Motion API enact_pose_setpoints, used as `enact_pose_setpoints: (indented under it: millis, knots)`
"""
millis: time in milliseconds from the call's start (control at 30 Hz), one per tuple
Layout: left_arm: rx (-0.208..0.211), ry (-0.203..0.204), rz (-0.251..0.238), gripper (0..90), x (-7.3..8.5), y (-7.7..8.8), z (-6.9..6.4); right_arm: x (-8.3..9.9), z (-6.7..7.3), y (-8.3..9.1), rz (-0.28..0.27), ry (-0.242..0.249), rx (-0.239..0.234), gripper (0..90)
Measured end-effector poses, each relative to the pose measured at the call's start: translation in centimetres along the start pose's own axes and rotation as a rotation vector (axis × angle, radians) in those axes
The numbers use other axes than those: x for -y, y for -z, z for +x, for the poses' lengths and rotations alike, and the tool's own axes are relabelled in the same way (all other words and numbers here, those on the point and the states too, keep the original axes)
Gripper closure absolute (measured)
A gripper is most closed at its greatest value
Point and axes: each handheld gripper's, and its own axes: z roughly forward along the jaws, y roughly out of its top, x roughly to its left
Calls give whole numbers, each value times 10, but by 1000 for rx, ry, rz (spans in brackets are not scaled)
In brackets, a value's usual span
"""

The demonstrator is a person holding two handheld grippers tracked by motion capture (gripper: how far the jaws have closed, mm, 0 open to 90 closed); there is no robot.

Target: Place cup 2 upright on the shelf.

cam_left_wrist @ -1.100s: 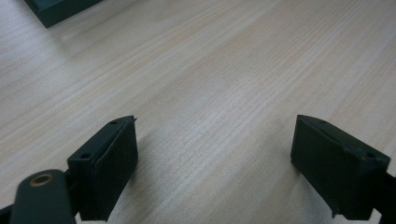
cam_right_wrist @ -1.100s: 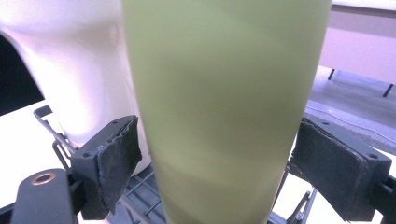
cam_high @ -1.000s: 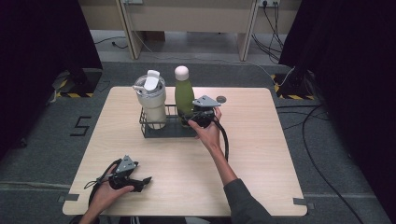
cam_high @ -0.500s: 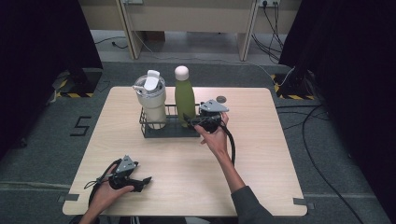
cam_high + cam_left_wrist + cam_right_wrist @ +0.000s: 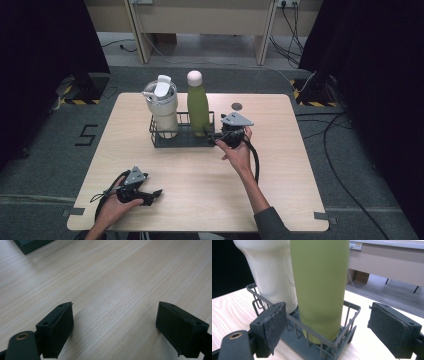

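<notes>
A green bottle (image 5: 198, 107) with a white cap and a cream tumbler (image 5: 162, 104) stand upright in a dark wire rack (image 5: 180, 139) at the table's far middle. My right gripper (image 5: 218, 136) is open just to the right of the rack, a short way off the bottle. In the right gripper view the green bottle (image 5: 319, 287) fills the gap between the two pads (image 5: 273, 325) with the tumbler (image 5: 274, 270) behind it and the rack (image 5: 329, 342) below. My left gripper (image 5: 156, 194) rests open near the table's front left; its pads (image 5: 57, 326) have bare wood between them.
The wooden table (image 5: 280, 200) has a small dark disc (image 5: 237, 106) near its far edge. Desks and cables stand on the grey floor beyond. A corner of the rack (image 5: 32, 245) shows at the top left of the left gripper view.
My right gripper has drawn back to the right, away from the green bottle, which stays in the rack. The left gripper has not moved.
</notes>
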Motion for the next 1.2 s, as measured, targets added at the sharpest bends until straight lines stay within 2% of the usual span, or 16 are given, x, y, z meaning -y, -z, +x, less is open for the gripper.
enact_pose_setpoints:
  millis: [467, 1200]
  knots:
    - [0, 0, 0, 140, 0, 0, 0, 9, -3, 25, -2, -1, -6, 153]
    - [-1, 1, 0, 139, 0, 0, 0, 24, -2, 47, -13, -32, -8, 157]
